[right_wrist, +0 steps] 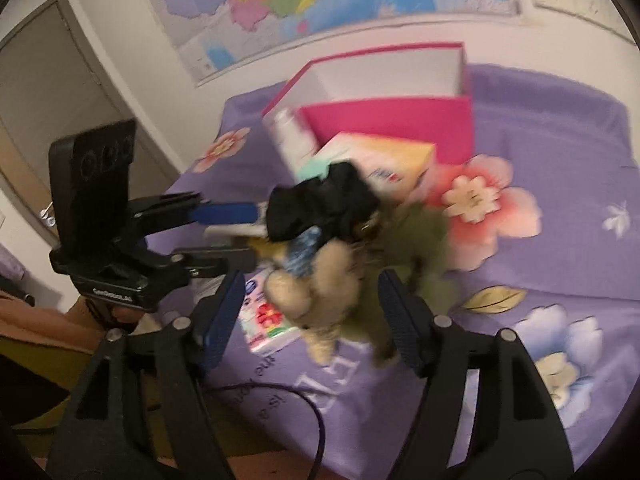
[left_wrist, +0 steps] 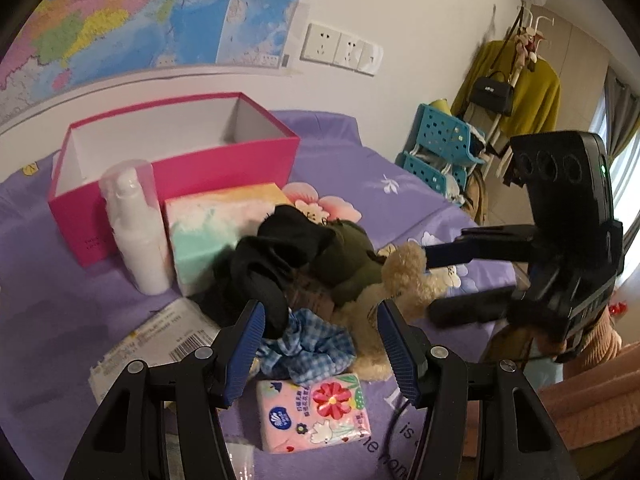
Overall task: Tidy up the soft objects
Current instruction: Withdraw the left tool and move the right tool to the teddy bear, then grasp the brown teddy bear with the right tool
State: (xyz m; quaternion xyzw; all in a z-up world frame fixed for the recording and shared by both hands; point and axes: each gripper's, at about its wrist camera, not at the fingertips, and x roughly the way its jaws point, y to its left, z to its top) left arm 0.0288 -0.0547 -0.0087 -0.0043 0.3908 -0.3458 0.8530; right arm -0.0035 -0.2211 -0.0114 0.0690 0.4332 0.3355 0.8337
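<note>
Your left claw [left_wrist: 320, 344] and right claw [right_wrist: 312, 316] both stand open over a heap on the purple bed [left_wrist: 60, 300]: plush toy [left_wrist: 400, 276], black cloth [left_wrist: 276, 256] and checked scrunchie [left_wrist: 312, 348], nothing gripped, the pink box [left_wrist: 180, 176] just behind.

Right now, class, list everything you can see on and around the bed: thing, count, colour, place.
Box: one, pink, open, far back.
Bottle: one, white, before box.
Tissue box: one, pastel, beside bottle.
Cloth: one, black, atop pile.
Plush toy: one, beige with green clothing, centre.
Scrunchie: one, blue check, front.
Tissue pack: one, pink, nearest.
Paper label: one, white, left.
Bedsheet: purple, floral.
Left gripper: fingers open.
Right gripper: fingers open around toy.
</note>
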